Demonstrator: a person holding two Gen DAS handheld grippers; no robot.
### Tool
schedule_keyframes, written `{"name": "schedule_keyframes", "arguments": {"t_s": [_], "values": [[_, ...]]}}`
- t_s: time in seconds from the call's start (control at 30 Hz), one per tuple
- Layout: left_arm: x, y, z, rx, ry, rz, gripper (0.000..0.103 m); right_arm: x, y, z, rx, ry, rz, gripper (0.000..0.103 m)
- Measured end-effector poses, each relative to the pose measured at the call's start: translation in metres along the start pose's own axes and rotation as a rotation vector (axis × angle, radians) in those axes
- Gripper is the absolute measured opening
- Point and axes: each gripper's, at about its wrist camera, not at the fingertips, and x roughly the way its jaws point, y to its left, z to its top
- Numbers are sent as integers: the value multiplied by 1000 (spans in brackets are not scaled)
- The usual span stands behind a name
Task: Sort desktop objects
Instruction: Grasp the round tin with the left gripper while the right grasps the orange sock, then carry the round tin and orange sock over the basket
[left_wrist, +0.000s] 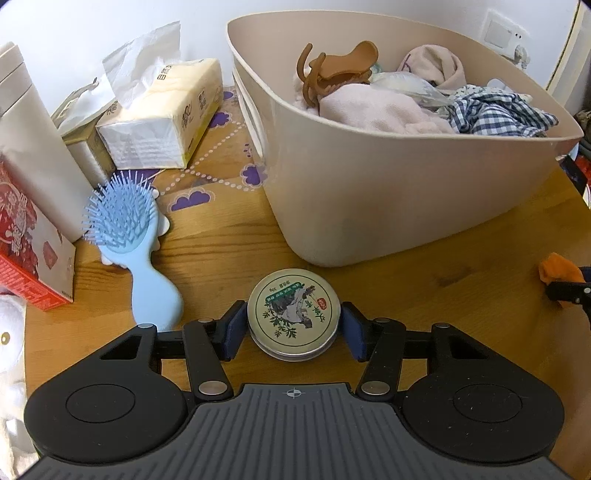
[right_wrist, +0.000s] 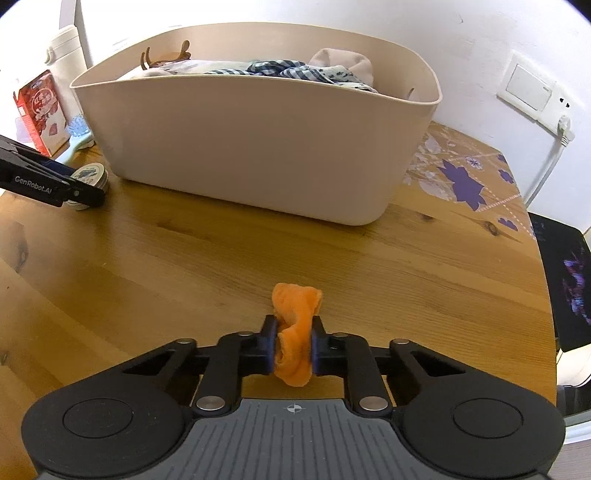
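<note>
Facing the beige bin (left_wrist: 369, 206) already holding clothes, you are at the pick-up step: your left gripper (left_wrist: 293, 328) pinches the round tin (left_wrist: 293, 314) on the table, your right gripper (right_wrist: 294, 345) squeezes the orange cloth (right_wrist: 295, 332); next, lift both over the rim.

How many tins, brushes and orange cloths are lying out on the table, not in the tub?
tin: 1
brush: 1
orange cloth: 1
Total: 3
</note>
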Motion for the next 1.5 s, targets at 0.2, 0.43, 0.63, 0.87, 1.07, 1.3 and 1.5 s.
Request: {"name": "schedule_keyframes", "arguments": {"t_s": [0.2, 0.43, 0.63, 0.87, 1.07, 1.3, 1.5], "values": [[-9, 1, -9, -1, 4, 5, 55, -9, -3, -3, 3, -8, 5, 14], [-27, 0, -15, 9, -20, 11, 55, -27, -4, -6, -10, -41, 3, 14], [-46, -4, -19, 22, -51, 18, 55, -45, 0, -7, -33, -75, 2, 14], [-68, -10, -23, 43, -81, 32, 55, -68, 0, -8, -55, -123, -11, 14], [-91, -16, -21, 54, -125, 33, 55, -89, -7, -8, -63, -164, -28, 14], [-120, -25, -8, 68, -202, 16, 55, -110, -15, 3, -69, -221, -34, 14], [-145, -35, 14, 79, -289, 1, 55, -129, -14, 23, -101, -283, -46, 14]]}}
